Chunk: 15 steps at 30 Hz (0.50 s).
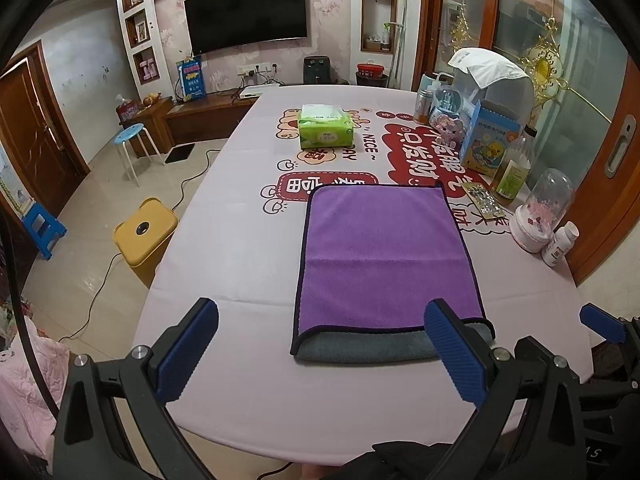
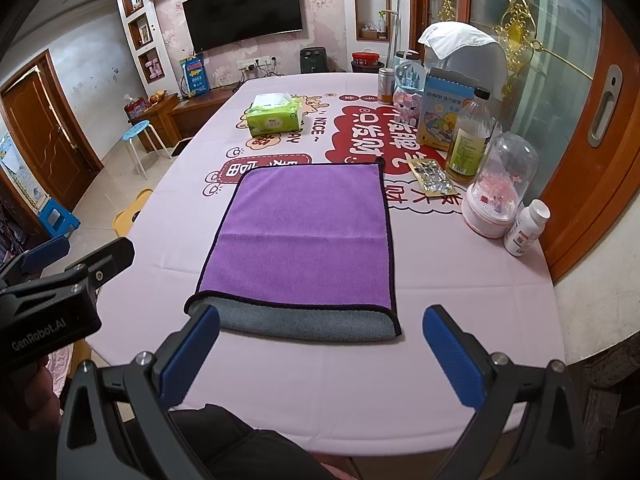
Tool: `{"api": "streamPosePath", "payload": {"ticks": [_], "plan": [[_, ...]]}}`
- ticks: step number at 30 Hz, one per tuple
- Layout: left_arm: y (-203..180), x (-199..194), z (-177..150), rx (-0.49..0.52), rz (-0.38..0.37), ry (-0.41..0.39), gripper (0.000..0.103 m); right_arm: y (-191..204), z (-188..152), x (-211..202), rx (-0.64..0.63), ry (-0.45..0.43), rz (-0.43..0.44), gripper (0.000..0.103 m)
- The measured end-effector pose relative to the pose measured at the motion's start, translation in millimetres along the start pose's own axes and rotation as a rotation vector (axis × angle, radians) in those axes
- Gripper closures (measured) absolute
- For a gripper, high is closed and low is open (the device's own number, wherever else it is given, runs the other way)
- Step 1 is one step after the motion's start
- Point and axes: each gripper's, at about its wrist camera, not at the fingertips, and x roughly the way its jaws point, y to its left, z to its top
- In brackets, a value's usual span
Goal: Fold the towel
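A purple towel (image 1: 384,256) with a dark hem lies folded flat on the pink tablecloth (image 1: 240,248); its grey underside shows along the near edge. It also shows in the right wrist view (image 2: 304,240). My left gripper (image 1: 324,344) is open and empty, held just short of the towel's near edge, its right finger over the near right corner. My right gripper (image 2: 320,348) is open and empty, just short of the same near edge. The left gripper's body shows at the left of the right wrist view (image 2: 52,304).
A green tissue box (image 1: 326,126) sits at mid-table. Bottles, a blue carton (image 1: 486,144), a glass dome (image 2: 500,184), a white pill bottle (image 2: 526,232) and a blister pack (image 2: 434,176) crowd the table's right side. A yellow stool (image 1: 144,232) stands on the floor to the left.
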Motion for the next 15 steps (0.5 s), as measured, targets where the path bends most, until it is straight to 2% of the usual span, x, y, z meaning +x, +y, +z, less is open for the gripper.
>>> {"api": "streamPosePath", "payload": {"ticks": [15], "plan": [[-1.9,4.9,-2.3,0.001,0.002,0.014,0.001,-3.3,1.8,0.3,-0.001,0.003,0.001,0.001]]}}
